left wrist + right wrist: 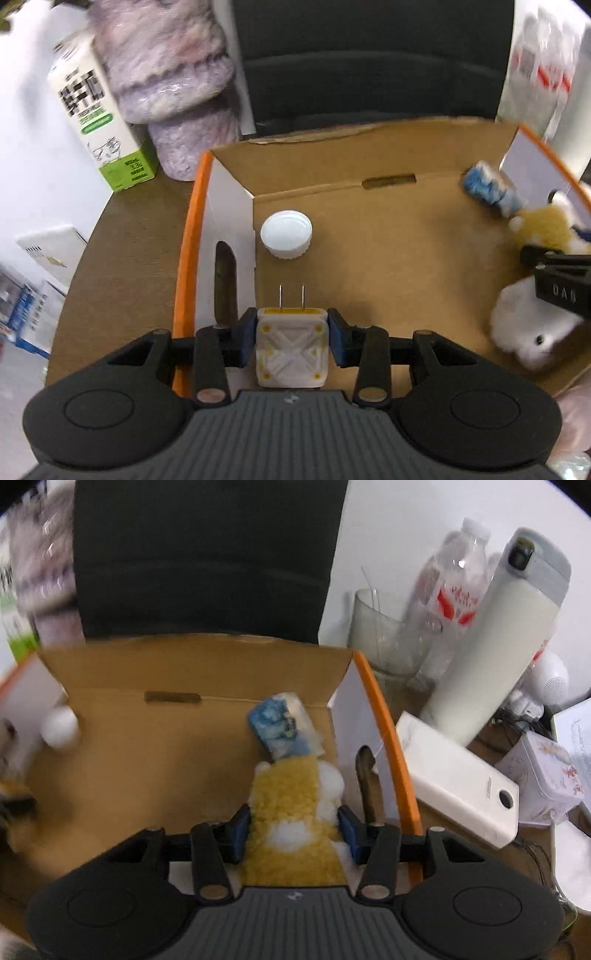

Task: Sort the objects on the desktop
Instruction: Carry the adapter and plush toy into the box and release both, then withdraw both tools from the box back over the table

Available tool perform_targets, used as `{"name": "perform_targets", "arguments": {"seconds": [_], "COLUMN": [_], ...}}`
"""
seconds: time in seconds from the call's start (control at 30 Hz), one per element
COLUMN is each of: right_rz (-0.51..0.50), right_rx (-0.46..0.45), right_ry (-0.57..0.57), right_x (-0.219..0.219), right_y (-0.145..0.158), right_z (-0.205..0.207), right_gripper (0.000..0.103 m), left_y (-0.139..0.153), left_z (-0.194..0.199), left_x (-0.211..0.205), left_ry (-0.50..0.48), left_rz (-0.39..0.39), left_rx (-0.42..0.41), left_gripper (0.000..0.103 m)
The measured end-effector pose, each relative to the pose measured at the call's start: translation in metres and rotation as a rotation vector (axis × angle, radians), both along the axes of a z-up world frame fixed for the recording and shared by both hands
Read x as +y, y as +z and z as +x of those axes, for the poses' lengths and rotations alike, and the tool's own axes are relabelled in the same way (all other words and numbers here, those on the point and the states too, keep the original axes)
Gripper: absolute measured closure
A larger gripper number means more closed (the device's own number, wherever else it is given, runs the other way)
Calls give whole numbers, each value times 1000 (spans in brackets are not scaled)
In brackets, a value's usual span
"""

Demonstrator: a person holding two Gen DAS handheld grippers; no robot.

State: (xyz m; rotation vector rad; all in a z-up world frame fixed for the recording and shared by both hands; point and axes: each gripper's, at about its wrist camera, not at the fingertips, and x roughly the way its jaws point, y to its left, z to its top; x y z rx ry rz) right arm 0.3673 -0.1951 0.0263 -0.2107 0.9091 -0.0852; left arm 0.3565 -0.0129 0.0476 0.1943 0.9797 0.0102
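The left gripper (291, 332) is gripping a white plug (291, 349) between its fingers (245, 341), prongs pointing forward and away, so the plug's long axis is running straight along the line of the fingers. It is hanging over the near left corner of the open cardboard box (388, 147), just inside the orange-edged wall, with a white cap (286, 232) lying on the box floor directly ahead of the prongs. The right gripper (293, 829) is clenching a yellow and white plush toy (291, 805), which is stretching forward from the fingers (240, 830) toward a blue packet (280, 729) near the right wall of the box (207, 664). Both loads are already sitting above the box, so the coming release looks to depend on height over the floor; for the plug, the cap ahead is the thing to clear.
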Motion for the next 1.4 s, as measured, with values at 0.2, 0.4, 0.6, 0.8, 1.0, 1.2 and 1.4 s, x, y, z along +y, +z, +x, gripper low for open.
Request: {"name": "perform_targets", "arguments": {"seconds": [0.2, 0.4, 0.6, 0.8, 1.0, 1.2, 1.4], "right_rz": [-43, 73, 350, 382, 370, 410, 374], "right_rx": [46, 78, 44, -13, -133, -302, -326], "right_ry": [26, 12, 48, 84, 104, 139, 137], "right_x": [3, -14, -28, -21, -26, -40, -36], "right_y": [0, 25, 82, 108, 110, 74, 13], "right_z": [-14, -24, -42, -88, -163, -288, -386], "right_gripper": [55, 45, 25, 23, 20, 15, 15], "left_y": [-10, 24, 85, 110, 121, 92, 22], "left_z": [4, -11, -38, -75, -154, -274, -382], "left_x": [-16, 6, 13, 19, 20, 29, 24], "left_ry": [-36, -38, -16, 26, 27, 39, 37], "left_rz": [108, -43, -150, -215, -212, -276, -272], "left_rx": [26, 22, -26, -54, -228, -396, -494], "left_gripper": [46, 38, 14, 4, 0, 0, 0]}}
